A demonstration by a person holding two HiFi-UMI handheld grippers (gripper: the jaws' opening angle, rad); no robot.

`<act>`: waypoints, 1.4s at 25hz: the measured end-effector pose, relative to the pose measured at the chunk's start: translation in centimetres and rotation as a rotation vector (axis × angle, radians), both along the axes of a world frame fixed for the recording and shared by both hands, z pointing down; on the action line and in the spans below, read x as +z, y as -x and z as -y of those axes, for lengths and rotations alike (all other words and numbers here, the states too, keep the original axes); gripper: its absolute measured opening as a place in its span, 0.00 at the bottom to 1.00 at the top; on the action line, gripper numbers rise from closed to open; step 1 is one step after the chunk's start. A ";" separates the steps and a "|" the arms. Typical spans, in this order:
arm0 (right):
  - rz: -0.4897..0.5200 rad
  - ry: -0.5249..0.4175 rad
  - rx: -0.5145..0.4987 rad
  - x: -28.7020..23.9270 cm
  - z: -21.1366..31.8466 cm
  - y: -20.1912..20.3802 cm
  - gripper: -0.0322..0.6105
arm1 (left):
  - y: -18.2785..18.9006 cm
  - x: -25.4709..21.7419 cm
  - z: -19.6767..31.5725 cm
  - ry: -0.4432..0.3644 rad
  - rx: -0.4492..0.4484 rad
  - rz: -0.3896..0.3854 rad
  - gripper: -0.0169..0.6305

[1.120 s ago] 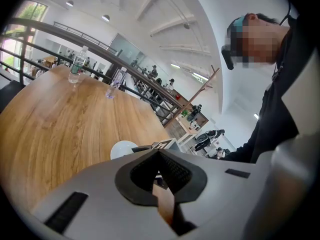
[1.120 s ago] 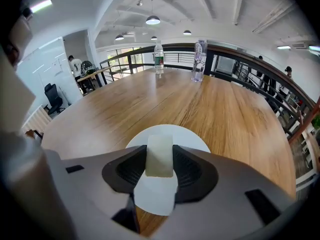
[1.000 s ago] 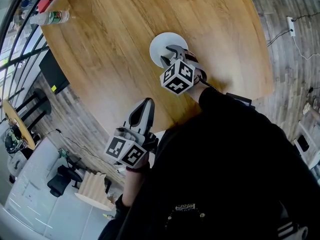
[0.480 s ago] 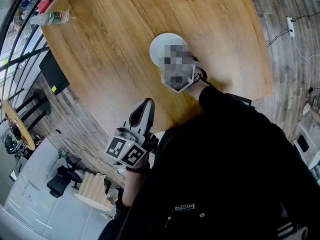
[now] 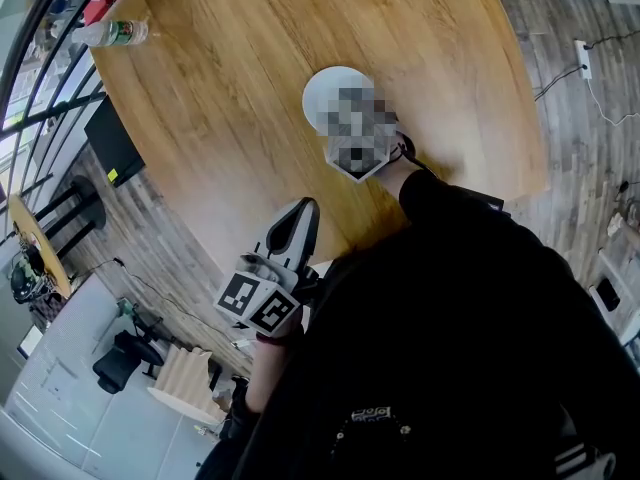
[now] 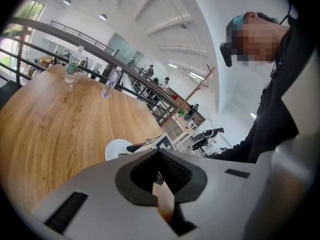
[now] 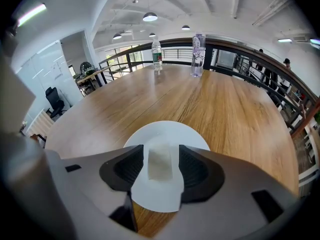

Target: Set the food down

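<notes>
your left gripper [image 5: 303, 211] hangs low in the head view, at the near edge of the table [image 5: 230, 118], its jaws pressed together on nothing. your right gripper [image 7: 161, 151] sits over the white plate [image 7: 167, 131] at frame centre, jaws opening wide. the pale food piece [image 7: 160, 165] lies on the plate between them, clear of both. a water bottle [image 7: 156, 55] and a clear bottle [image 7: 198, 48] stand at the far edge.

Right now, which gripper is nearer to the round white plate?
Right. The right gripper is over the plate, jaws opening around the pale food piece on it; the left gripper sits back at the wooden table's edge.
</notes>
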State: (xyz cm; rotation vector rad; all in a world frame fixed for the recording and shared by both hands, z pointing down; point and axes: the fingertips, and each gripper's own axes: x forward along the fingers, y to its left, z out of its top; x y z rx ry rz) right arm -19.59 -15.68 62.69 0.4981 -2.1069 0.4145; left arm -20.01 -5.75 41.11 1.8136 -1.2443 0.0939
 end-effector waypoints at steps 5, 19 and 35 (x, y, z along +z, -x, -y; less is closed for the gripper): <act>0.029 -0.043 0.005 -2.2 0.3 0.4 0.38 | 0.6 -0.6 -0.7 -0.018 -0.012 0.024 0.03; 0.176 -0.143 0.049 -13.6 -0.7 -5.2 0.32 | -2.4 -4.2 -1.8 -0.142 0.044 0.031 0.03; 0.553 -0.010 0.235 -23.2 4.3 -19.3 0.08 | -4.4 -7.8 0.7 -0.284 0.097 0.026 0.03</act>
